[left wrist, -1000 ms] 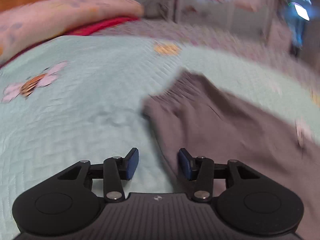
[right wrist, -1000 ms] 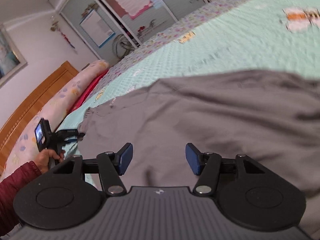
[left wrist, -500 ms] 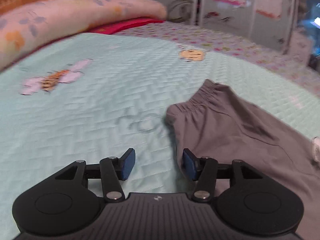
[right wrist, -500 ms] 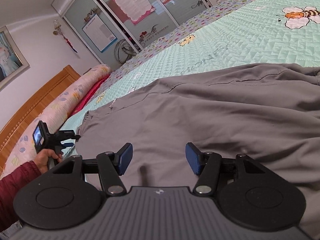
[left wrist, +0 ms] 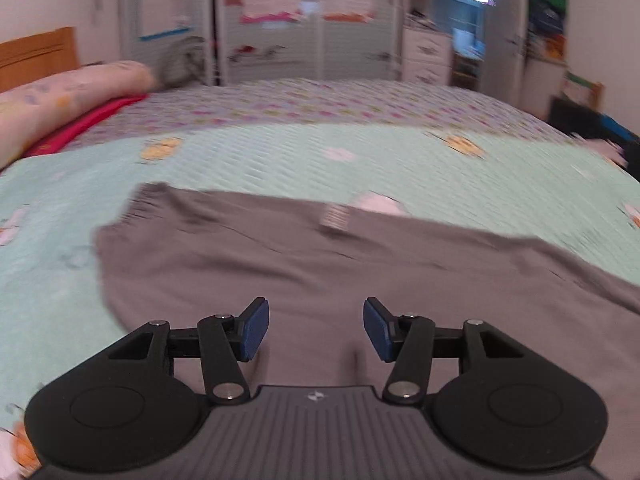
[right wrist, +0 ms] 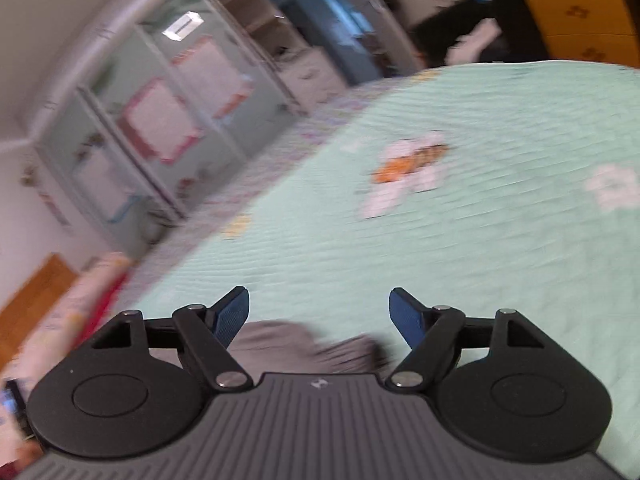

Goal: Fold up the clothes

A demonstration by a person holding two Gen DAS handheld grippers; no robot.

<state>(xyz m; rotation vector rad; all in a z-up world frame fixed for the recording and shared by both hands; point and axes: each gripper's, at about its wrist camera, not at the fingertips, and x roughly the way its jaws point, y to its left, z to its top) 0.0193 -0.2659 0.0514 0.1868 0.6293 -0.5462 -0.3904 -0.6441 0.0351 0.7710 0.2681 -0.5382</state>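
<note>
Trousers [left wrist: 320, 280], grey and with an elastic waistband [left wrist: 136, 208] at one end, lie spread across the bed [left wrist: 280, 160], on its mint quilt, nearer the edge the person works from than the far edge by the wardrobe [left wrist: 280, 20]. In the left wrist view the waistband points toward the headboard end, where a long pillow [left wrist: 60, 96] lies, and the cloth runs on out of view toward the foot end. A small white label [left wrist: 336, 216] shows near the garment's far edge.

Both views are smeared by motion. The left hand-held gripper [left wrist: 316, 328] hovers over the middle of the trousers with its jaws partly apart; they have just been opening a little and nothing is between the pads. The right hand-held gripper [right wrist: 320, 316] points out over bare quilt toward the far edge, with only a bunched end of the trousers [right wrist: 304, 344] showing just below its fingers. Its jaws have just been opening and stand wide, holding nothing.

As for progress, the garment looks laid out fairly flat, possibly already doubled leg on leg, though blur hides the layers. No crosswise fold shows, so I judge most folding remains: grasp an end, carry it over, then smooth it.
</note>
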